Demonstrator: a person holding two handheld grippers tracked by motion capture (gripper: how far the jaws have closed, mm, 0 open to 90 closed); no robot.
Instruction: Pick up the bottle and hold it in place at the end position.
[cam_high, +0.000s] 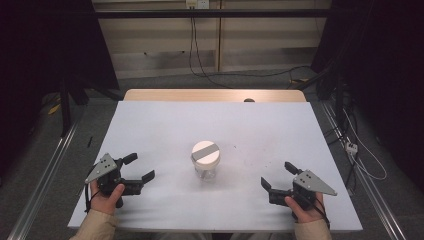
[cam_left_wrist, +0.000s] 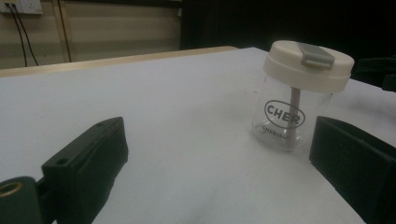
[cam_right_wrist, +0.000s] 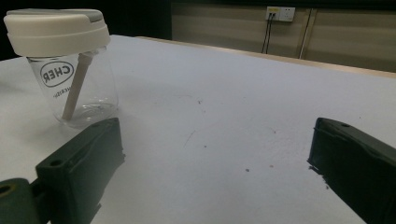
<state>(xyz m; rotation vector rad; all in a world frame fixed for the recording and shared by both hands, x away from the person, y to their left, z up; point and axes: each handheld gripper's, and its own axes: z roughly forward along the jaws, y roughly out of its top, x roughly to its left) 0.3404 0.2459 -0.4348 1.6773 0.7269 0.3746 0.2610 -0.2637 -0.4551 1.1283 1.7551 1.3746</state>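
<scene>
A clear plastic jar (cam_high: 205, 161) with a cream lid and a grey flip tab stands upright in the middle of the white table. Its lid (cam_left_wrist: 307, 64) and printed wall show in the left gripper view; the right gripper view shows the jar (cam_right_wrist: 70, 74) with a straw-like tube inside. My left gripper (cam_high: 138, 167) rests low at the table's front left, open and empty, well left of the jar. Open and empty too, my right gripper (cam_high: 278, 175) sits at the front right, apart from the jar.
The white table (cam_high: 150, 130) has a wooden strip along its far edge (cam_high: 215, 95). Cables (cam_high: 200, 55) trail on the floor behind it, and a power strip (cam_high: 351, 147) lies to the right. Metal rails run along both sides.
</scene>
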